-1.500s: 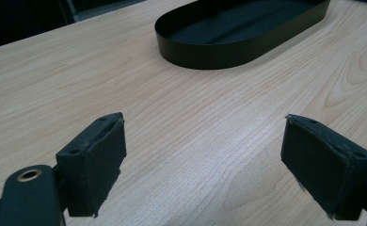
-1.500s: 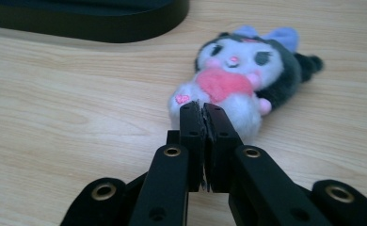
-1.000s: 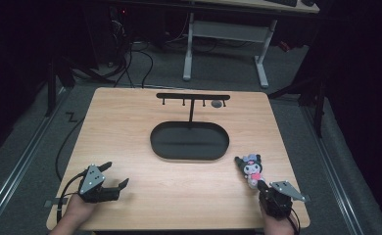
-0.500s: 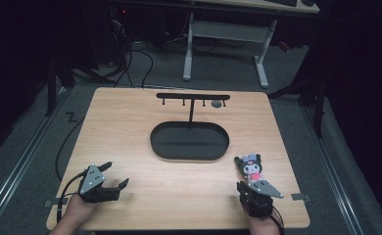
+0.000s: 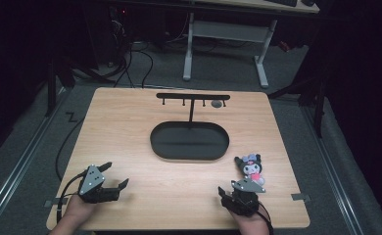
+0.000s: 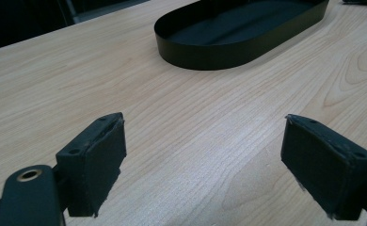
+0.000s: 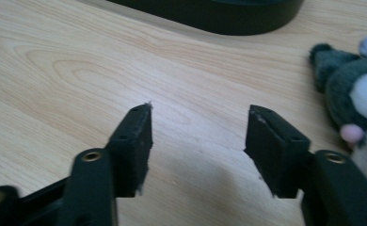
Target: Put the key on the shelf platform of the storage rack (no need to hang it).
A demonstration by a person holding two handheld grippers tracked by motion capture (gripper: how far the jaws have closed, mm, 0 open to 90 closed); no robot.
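Since the earlier frame the right gripper (image 7: 198, 150) has drawn back off the plush doll (image 7: 355, 108); its jaws, just opening, stand spread and empty, doll beside the right-hand jaw. Judged light, soft, compressible; pinch the torso. Left gripper (image 6: 203, 162) spread, empty.

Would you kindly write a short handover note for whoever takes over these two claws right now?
Left claw: open, nothing between its jaws, near the table's front left corner.
Right claw: jaws have just been opening, nothing between them; it sits at the front right.
Plush toy: lies on the wood just ahead of the right claw, right of the black oval tray, held by nothing.
Hook stand: rises behind the tray.
Done: toy set on the table.
Left: likely picking the toy up again for the tray or stand; the frames don't tell which.
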